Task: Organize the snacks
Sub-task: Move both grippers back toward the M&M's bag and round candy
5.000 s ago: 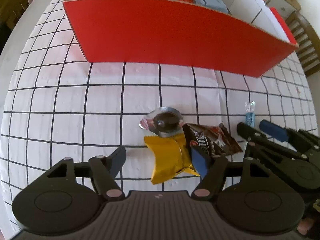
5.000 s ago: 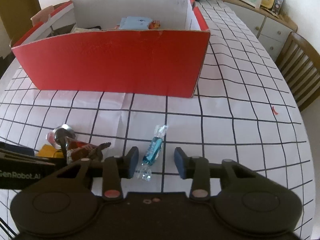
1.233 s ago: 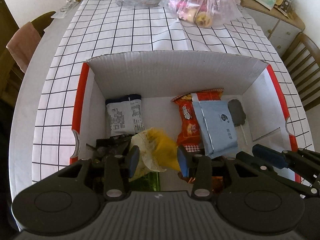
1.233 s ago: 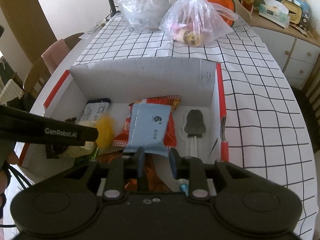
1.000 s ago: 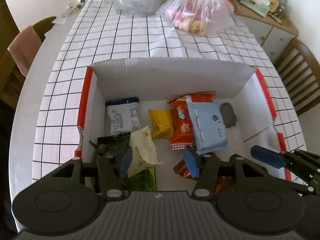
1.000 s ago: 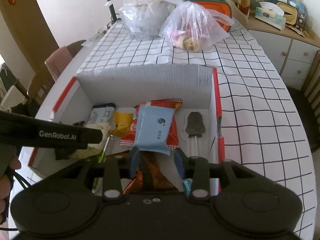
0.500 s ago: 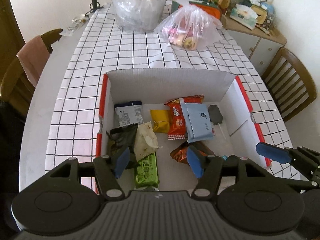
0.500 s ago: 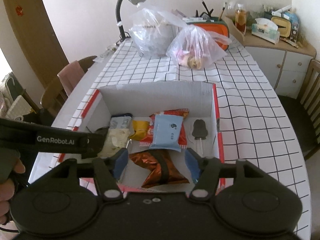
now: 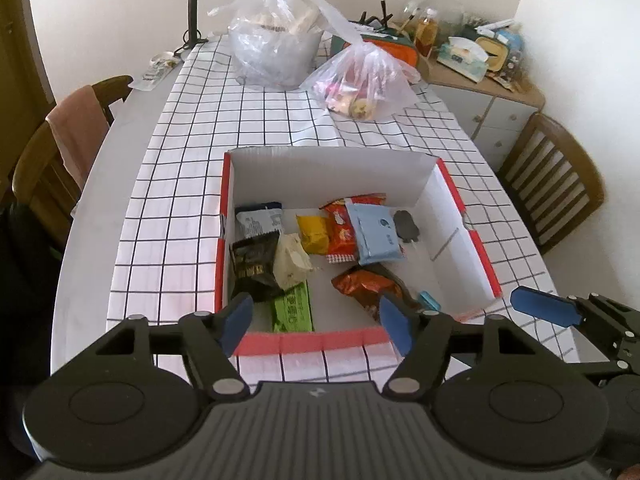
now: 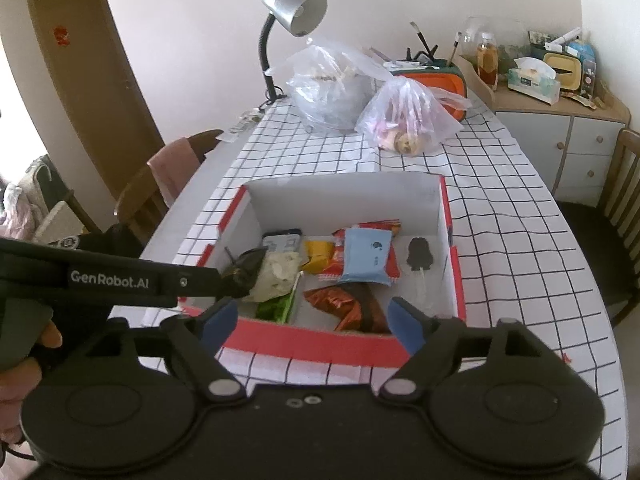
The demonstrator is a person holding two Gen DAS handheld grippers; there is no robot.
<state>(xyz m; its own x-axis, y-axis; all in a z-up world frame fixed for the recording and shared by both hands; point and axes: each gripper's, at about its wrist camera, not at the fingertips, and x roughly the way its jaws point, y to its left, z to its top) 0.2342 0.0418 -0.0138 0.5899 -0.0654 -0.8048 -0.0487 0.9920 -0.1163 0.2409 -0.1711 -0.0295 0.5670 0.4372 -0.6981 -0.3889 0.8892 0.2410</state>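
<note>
A red cardboard box (image 9: 308, 341) with white inner walls stands on the checked tablecloth; it also shows in the right wrist view (image 10: 312, 342). Inside lie several snacks: a yellow packet (image 9: 313, 233), a light blue packet (image 9: 378, 233), a brown packet (image 9: 370, 286), a green bar (image 9: 293, 308), a black packet (image 9: 253, 264) and a blue candy (image 9: 430, 301). My left gripper (image 9: 316, 322) is open and empty, held above the box's near wall. My right gripper (image 10: 308, 320) is open and empty, also above the near wall.
Two clear plastic bags (image 9: 360, 84) and a desk lamp (image 10: 294, 12) stand at the table's far end. Wooden chairs (image 9: 552, 176) are on both sides. A sideboard with clutter (image 10: 556, 120) is at the back right.
Both grippers carried their snacks from the table over the box, opened and dropped them in. Both have since drawn back and up, so the whole box now shows.
</note>
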